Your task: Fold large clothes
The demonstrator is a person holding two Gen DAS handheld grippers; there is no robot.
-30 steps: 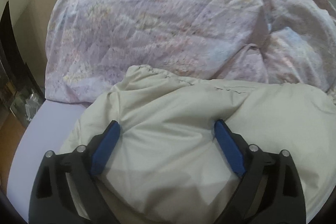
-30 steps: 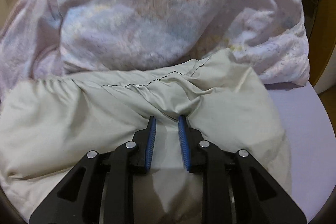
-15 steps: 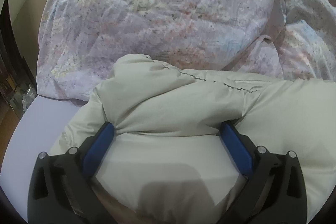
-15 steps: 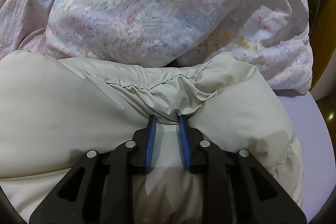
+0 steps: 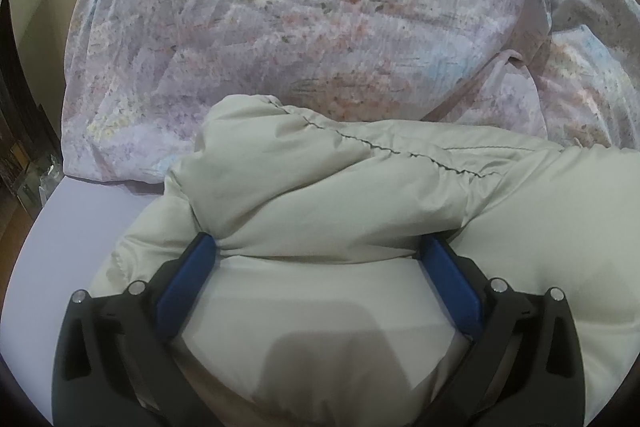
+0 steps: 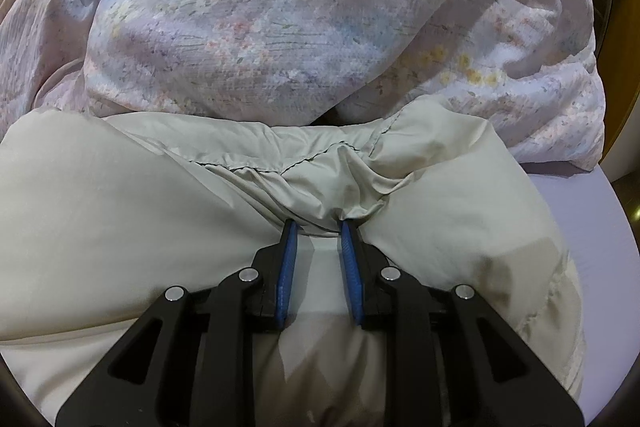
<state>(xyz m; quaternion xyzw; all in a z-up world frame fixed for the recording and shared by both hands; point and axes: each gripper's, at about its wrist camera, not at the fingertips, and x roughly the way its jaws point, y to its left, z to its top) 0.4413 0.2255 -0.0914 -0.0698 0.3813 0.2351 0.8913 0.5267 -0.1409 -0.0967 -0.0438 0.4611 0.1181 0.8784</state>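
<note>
A puffy beige padded jacket [image 5: 360, 195] lies on the lavender bed sheet [image 5: 76, 223], its stitched seam running across the top. My left gripper [image 5: 316, 247] is open wide, its blue pads pressed against a thick roll of the jacket between them. In the right wrist view the same jacket [image 6: 120, 211] fills the lower frame. My right gripper [image 6: 318, 227] is shut on a bunched fold of the jacket, the cloth puckered between its blue pads.
A crumpled floral lilac quilt [image 5: 300, 7] is heaped just beyond the jacket and touches it; it also fills the top of the right wrist view [image 6: 300, 11]. Bare sheet [image 6: 580, 195] shows at the right. Dark furniture [image 5: 16, 99] stands left of the bed.
Both grippers moved forward with the jacket towards the quilt. The jacket's far edge has rolled and bunched up higher. The right gripper kept its grip; the left stayed open.
</note>
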